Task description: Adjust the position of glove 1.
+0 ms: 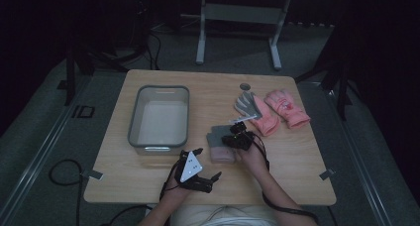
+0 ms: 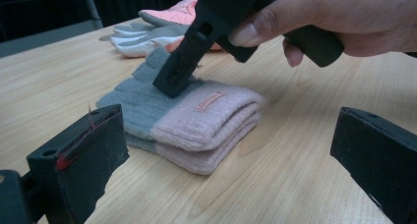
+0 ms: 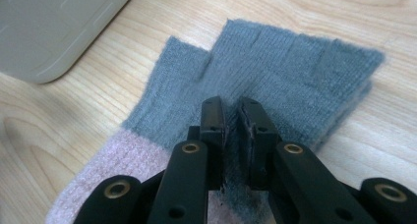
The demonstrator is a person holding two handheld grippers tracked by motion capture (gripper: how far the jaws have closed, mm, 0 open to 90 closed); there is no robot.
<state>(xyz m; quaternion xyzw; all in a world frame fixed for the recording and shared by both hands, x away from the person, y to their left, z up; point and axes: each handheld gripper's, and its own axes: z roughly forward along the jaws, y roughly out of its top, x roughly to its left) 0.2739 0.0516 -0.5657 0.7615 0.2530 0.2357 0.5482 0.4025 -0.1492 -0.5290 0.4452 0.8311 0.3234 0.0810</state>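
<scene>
Nearest the camera in the high view, the left gripper (image 1: 204, 162) rests at the near edge of the light wooden table (image 1: 297, 156), its grey three-cornered plate on top. Its two black jaws stand spread wide with nothing between them; in the left gripper view they frame the stacked pair of grey knitted gloves with pink cuffs (image 2: 196, 121), which lies just beyond them and apart from them.

Just past the left gripper, the right gripper (image 1: 238, 129) comes down on the grey part of that knitted pair. Its jaws are almost pressed together, with a narrow slit between the pads, and in the right gripper view their tips (image 3: 231, 111) sit against the grey knit; whether any fabric is pinched between them I cannot tell.

Left of the knitted pair stands a grey-rimmed rectangular plastic bin (image 1: 133, 122), with nothing visible inside it.

Beyond the knitted pair, to its right, lie a grey-and-white glove (image 1: 246, 104) and a pair of padded pink gloves (image 1: 287, 107), the grey-and-white one overlapping the nearer pink one.
</scene>
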